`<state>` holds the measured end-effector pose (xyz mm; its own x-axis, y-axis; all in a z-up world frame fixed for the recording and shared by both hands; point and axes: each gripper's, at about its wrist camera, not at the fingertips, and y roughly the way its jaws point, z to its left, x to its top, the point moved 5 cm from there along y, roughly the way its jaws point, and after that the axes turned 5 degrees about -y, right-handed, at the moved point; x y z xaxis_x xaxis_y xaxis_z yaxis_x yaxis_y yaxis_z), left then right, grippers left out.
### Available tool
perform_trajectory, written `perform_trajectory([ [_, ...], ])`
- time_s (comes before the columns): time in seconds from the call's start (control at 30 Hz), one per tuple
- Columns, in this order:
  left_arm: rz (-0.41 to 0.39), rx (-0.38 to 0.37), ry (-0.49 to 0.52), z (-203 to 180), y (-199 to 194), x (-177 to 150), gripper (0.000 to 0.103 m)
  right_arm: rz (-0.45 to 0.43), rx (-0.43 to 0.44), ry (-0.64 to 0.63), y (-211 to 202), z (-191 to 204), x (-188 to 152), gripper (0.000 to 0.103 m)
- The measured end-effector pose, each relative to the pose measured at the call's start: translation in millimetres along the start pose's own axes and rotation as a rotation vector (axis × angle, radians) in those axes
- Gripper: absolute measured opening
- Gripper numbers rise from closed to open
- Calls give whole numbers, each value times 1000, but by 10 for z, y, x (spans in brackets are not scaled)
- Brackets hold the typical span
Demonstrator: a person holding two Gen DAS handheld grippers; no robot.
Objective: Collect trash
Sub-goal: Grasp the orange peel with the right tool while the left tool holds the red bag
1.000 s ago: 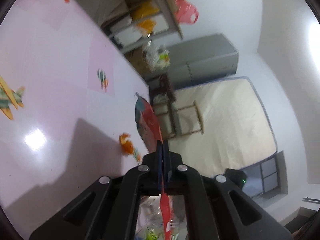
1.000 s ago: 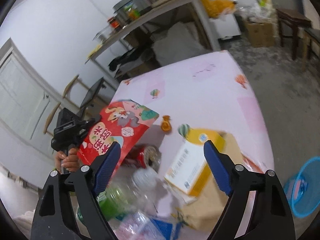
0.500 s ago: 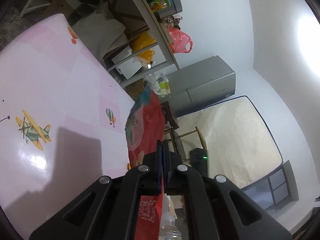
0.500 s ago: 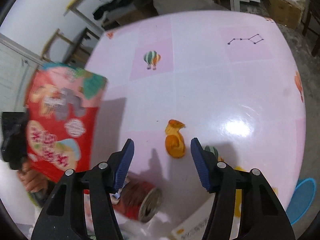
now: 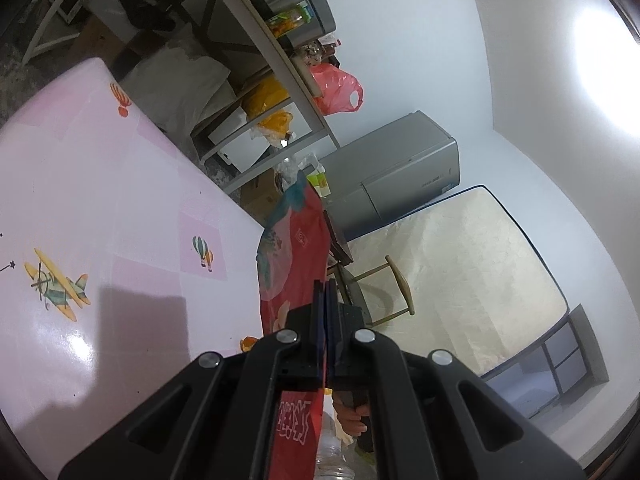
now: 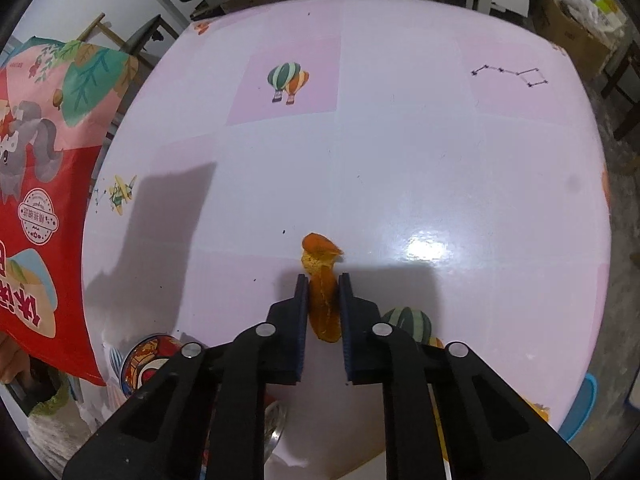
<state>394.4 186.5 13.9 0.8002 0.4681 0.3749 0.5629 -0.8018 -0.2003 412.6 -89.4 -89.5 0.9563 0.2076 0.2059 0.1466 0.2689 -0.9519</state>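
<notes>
Pink and glossy, the tablecloth (image 6: 400, 152) leaves the orange peel (image 6: 323, 280) little to cling to, so it could skid out as you lift — you're gripping only its near half, and the curled far tip still rests on the cloth. Your right gripper (image 6: 324, 292) has just been closing and its jaws now stand narrow, pads pressed to both sides of the peel. Your left gripper (image 5: 326, 300) is fully shut on the red snack bag (image 5: 294, 256), held off the table's edge; if it sways into your right hand's path it may knock the peel loose — a can (image 6: 150, 360) also sits close by your right gripper's left finger
</notes>
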Motion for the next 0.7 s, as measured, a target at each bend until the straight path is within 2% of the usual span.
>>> perform_trajectory([
  [0.17,-9,8,35,-211,4,-31,0,-61,46,35,-250,-90,-104,10],
  [0.43,17,-10,153,-947,200,-231,0,-299,105,91,-1306,-309,-511,10],
  [0.53,58,-30,209,-1323,425,-412,0,-399,118,133,-1788,-548,-869,10],
  [0.6,96,-50,247,-1593,642,-585,0,-466,122,182,-2122,-805,-1223,10],
  [0.7,175,-72,311,-1983,1056,-934,0,-526,105,257,-2453,-1159,-1690,10],
])
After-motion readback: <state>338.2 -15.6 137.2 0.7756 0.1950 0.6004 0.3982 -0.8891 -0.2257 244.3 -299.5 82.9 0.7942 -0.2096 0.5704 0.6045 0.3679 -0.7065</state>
